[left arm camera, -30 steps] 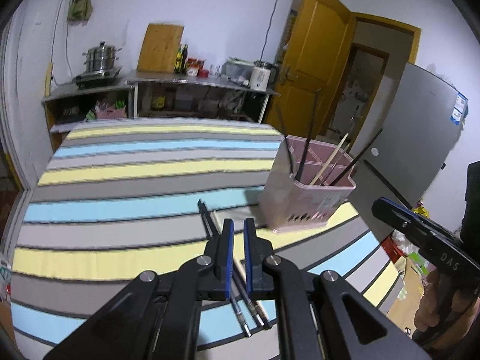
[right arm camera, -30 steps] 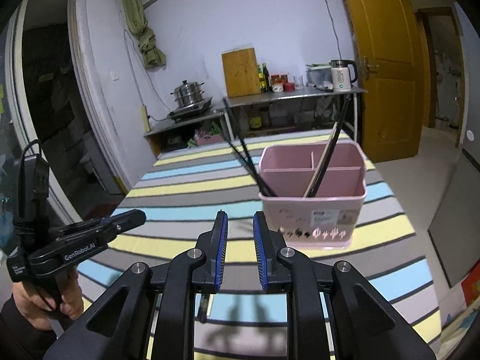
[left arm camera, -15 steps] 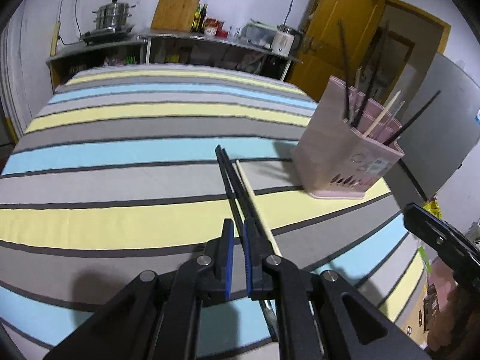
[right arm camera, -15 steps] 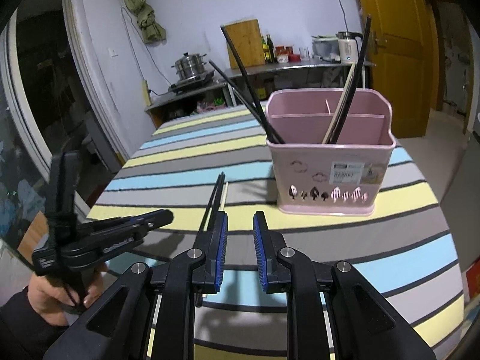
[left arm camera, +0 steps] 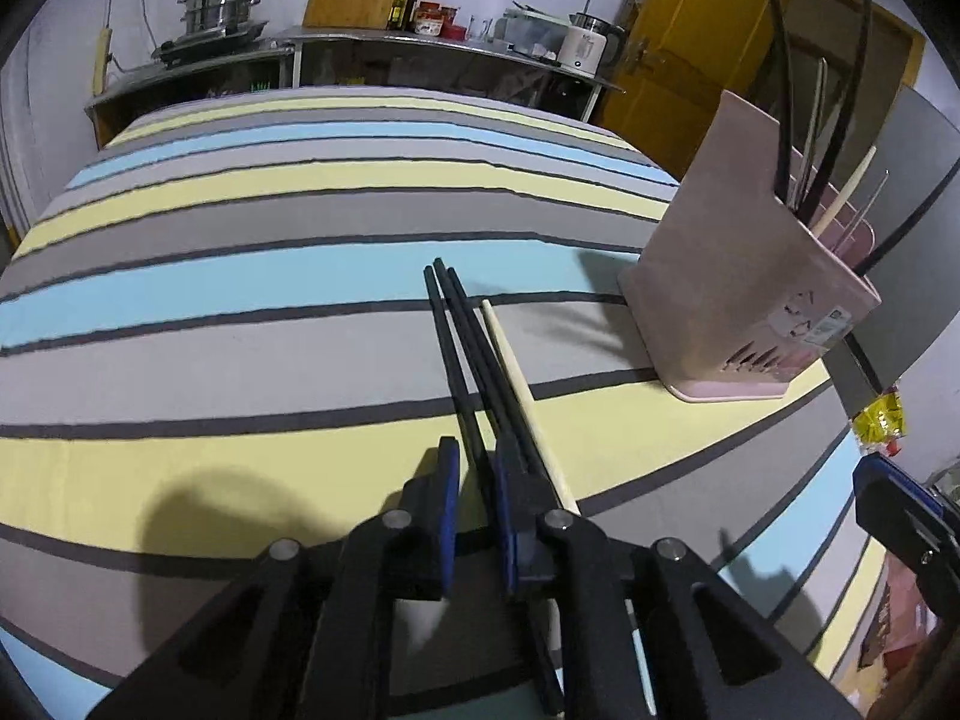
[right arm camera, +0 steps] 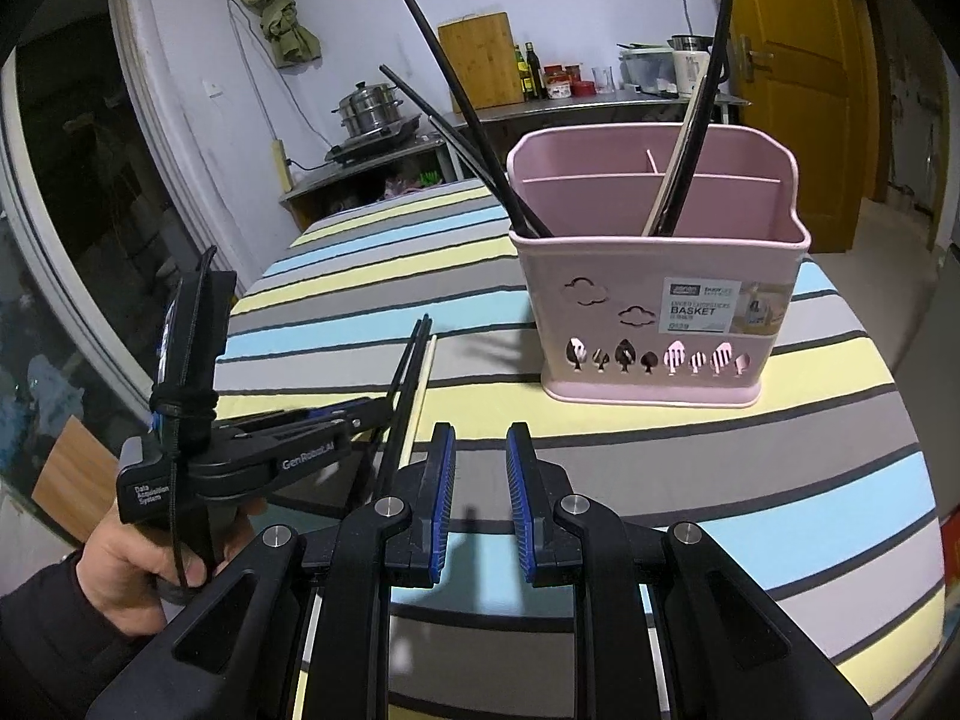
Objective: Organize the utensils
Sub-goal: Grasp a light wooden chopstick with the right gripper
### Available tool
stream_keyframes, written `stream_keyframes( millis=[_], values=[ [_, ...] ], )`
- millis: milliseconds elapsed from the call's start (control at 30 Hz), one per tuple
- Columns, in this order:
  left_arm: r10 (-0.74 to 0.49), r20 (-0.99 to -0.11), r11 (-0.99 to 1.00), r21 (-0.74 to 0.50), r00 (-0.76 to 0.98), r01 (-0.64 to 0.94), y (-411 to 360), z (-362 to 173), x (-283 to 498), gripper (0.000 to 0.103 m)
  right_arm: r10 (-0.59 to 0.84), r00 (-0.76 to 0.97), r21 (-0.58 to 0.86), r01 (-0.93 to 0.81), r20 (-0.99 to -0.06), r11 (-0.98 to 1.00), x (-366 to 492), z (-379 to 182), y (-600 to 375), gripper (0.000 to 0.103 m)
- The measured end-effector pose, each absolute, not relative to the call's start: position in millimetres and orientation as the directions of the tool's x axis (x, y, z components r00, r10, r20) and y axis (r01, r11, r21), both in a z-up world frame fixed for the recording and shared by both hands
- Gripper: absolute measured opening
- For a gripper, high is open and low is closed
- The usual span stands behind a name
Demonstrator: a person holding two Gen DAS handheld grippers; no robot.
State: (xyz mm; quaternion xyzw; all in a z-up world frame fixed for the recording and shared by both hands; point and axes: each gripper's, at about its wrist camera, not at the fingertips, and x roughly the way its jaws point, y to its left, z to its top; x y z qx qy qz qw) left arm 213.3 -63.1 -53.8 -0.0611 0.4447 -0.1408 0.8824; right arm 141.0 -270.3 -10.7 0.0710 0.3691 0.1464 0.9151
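Two black chopsticks [left arm camera: 456, 336] and a pale wooden chopstick [left arm camera: 516, 372] lie side by side on the striped tablecloth [left arm camera: 240, 360]. My left gripper [left arm camera: 477, 471] hangs low over their near ends. Its jaws are opening, and one black chopstick runs through the narrow gap without being pressed. The right wrist view shows the left gripper [right arm camera: 366, 411] at the black chopsticks [right arm camera: 408, 369]. The pink basket [right arm camera: 660, 300] holds several black and wooden chopsticks upright. My right gripper [right arm camera: 481, 444] stands open and empty in front of the basket.
The pink basket [left arm camera: 738, 300] stands at the table's right side, near the edge. A person's hand [right arm camera: 132, 570] holds the left gripper's handle. A metal shelf [left arm camera: 420, 54] with a pot, bottles and a kettle is behind the table, and a yellow door [right arm camera: 792, 90] at the right.
My left gripper has come down close over the chopsticks on the table and its jaws have parted a little. The right gripper has sunk and moved nearer the basket.
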Motion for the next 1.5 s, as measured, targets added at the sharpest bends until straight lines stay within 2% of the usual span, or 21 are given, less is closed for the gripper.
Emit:
stream_keyframes(
  millis=[633, 933, 1500],
  values=[
    [-0.2, -0.782, 0.98, -0.151, 0.59, 0.132, 8.2, -52.0, 209.4, 0.013, 0.32, 0.586, 0.198, -0.264, -0.744, 0.944, 215.9, -58.9, -209.0, 0.018],
    [-0.225, -0.781, 0.974, -0.188, 0.582, 0.125, 13.7, -53.1, 214.0, 0.013, 0.293, 0.566, 0.155, -0.279, -0.771, 0.948, 234.8, -73.7, -192.5, 0.018],
    [-0.229, -0.785, 0.968, -0.243, 0.575, 0.054, 15.2, -56.9, 232.9, 0.013, 0.229, 0.562, 0.084, -0.27, -0.795, 0.959, 268.6, -67.6, -173.4, 0.018]
  ],
)
